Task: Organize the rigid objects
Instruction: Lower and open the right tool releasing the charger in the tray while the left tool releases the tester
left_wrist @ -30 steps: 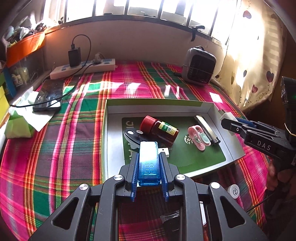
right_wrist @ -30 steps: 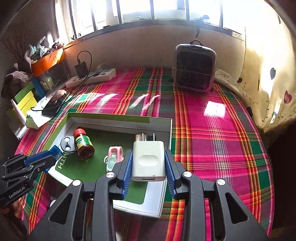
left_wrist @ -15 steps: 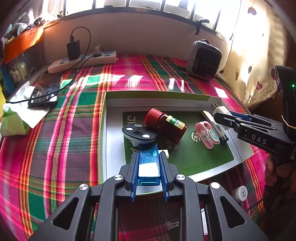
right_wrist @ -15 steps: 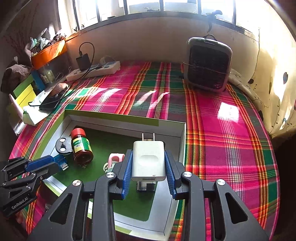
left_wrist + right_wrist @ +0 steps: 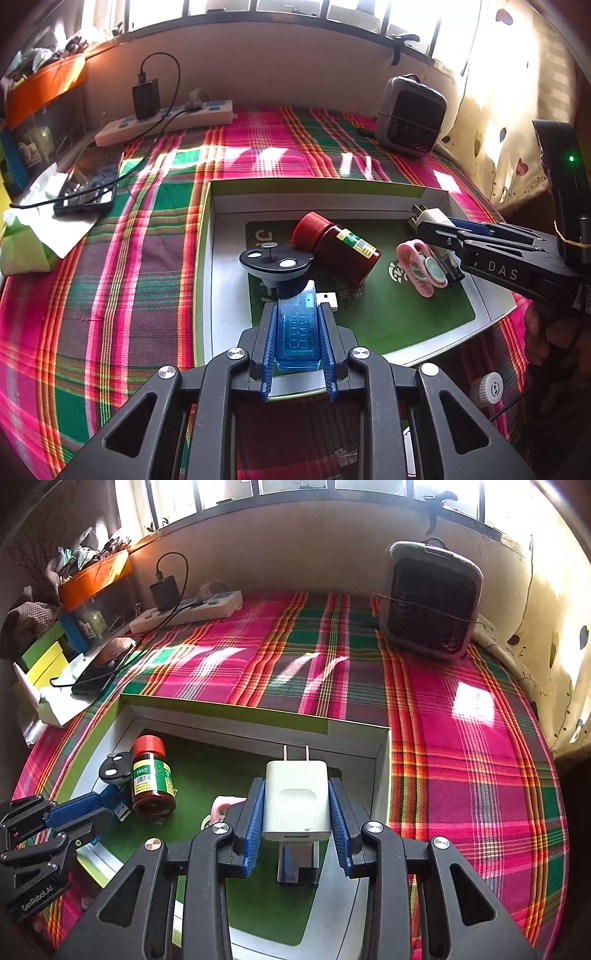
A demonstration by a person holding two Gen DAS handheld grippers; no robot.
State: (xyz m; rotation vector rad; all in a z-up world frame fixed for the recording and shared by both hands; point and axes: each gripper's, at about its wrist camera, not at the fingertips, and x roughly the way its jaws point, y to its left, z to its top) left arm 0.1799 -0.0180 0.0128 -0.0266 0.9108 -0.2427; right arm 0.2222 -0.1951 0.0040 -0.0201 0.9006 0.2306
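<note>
Over the tray [image 5: 382, 771], the left gripper [image 5: 297, 328] clamps a light, rigid blue USB meter [image 5: 298, 332] by its flat sides, while the right gripper [image 5: 296, 812] pinches a smooth, hard white charger [image 5: 296, 799] likewise.

Hidden or partly seen items:

- Dark flat object [image 5: 297, 864] in the tray: mostly covered by the white charger [image 5: 296, 799]; identity cannot be told.
- Pink clip [image 5: 221, 805]: only its upper end clears the right gripper's frame.
- Black disc-shaped piece [image 5: 112, 766]: right half behind the brown bottle [image 5: 150, 775].
- White ribbed cap [image 5: 489, 387], at 4 o'clock of the tray [image 5: 207, 258]: print too small to read.
- Orange bin [image 5: 44, 88] at 10 o'clock: contents blurred, cut by the frame edge.
- Person's hand [image 5: 550, 339]: dark, largely out of frame.
</note>
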